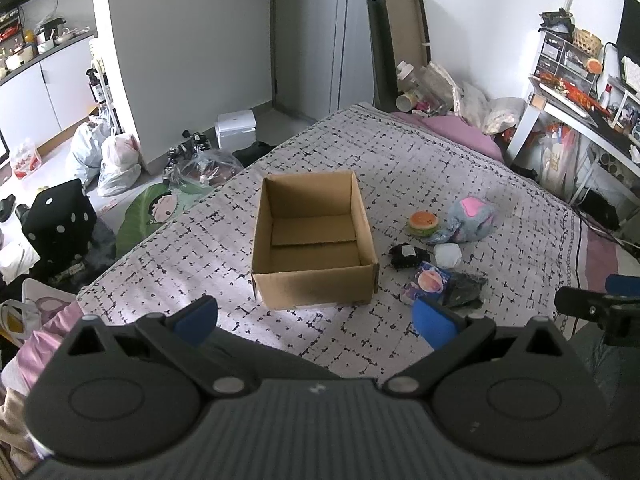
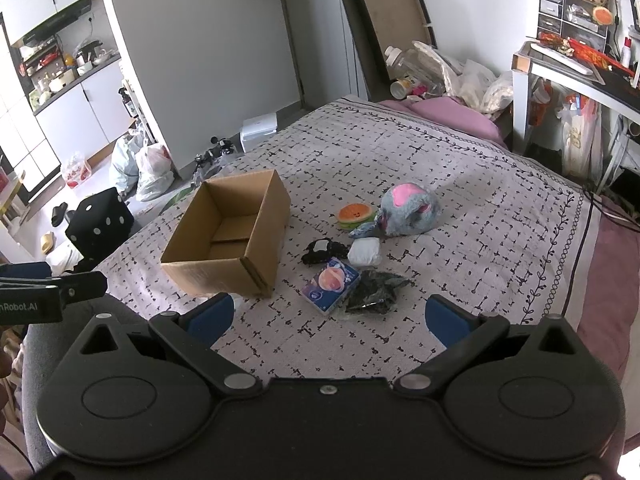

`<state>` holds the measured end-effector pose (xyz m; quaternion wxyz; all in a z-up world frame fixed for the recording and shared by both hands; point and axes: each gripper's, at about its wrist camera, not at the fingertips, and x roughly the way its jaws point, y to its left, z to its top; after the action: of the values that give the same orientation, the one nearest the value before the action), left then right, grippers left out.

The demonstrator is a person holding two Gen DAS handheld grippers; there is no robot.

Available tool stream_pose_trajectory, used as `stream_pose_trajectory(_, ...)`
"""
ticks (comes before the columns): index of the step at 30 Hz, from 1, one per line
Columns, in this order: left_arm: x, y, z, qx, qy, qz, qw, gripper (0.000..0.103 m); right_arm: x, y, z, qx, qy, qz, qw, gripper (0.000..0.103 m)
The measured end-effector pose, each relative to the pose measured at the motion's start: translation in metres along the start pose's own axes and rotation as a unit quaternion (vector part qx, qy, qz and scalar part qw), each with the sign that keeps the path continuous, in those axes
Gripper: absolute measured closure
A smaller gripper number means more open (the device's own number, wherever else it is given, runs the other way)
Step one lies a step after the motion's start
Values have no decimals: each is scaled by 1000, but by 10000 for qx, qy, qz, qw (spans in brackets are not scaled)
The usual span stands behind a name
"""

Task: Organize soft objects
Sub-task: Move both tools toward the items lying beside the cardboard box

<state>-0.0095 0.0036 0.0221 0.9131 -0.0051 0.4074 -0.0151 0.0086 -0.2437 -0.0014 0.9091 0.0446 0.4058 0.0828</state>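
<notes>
An empty open cardboard box [image 1: 314, 236] [image 2: 228, 240] stands on the bed. Right of it lie a grey and pink plush toy [image 1: 472, 218] [image 2: 408, 208], an orange and green squishy [image 1: 423, 223] [image 2: 356, 216], a white soft bundle [image 1: 447, 255] [image 2: 364, 251], a black item with a white label [image 1: 408, 256] [image 2: 322, 251], a blue tissue pack [image 1: 426, 285] [image 2: 331, 285] and a dark crumpled bag [image 1: 466, 290] [image 2: 374, 294]. My left gripper [image 1: 316, 320] is open, hovering before the box. My right gripper [image 2: 328, 318] is open, near the tissue pack, holding nothing.
The patterned bedspread [image 1: 440, 168] [image 2: 480, 208] covers the bed, with a pink pillow [image 2: 452, 118] and clutter at its far end. A desk [image 2: 576, 68] stands at the right. Bags [image 1: 116, 160], a black dotted cube [image 1: 60, 224] and a white bin [image 1: 236, 130] sit on the floor to the left.
</notes>
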Motion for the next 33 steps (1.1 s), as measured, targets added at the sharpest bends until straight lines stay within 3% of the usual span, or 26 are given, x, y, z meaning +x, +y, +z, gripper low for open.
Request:
stream_pose_trajectory(17, 1, 3, -1, 6, -30, 4, 10000, 0, 6, 5, -2, -100, 97, 35, 9999, 0)
stream_pose_trajectory(33, 27, -8, 2, -43, -30, -112, 9999, 0, 28, 0, 1, -93, 284, 18, 9996, 0)
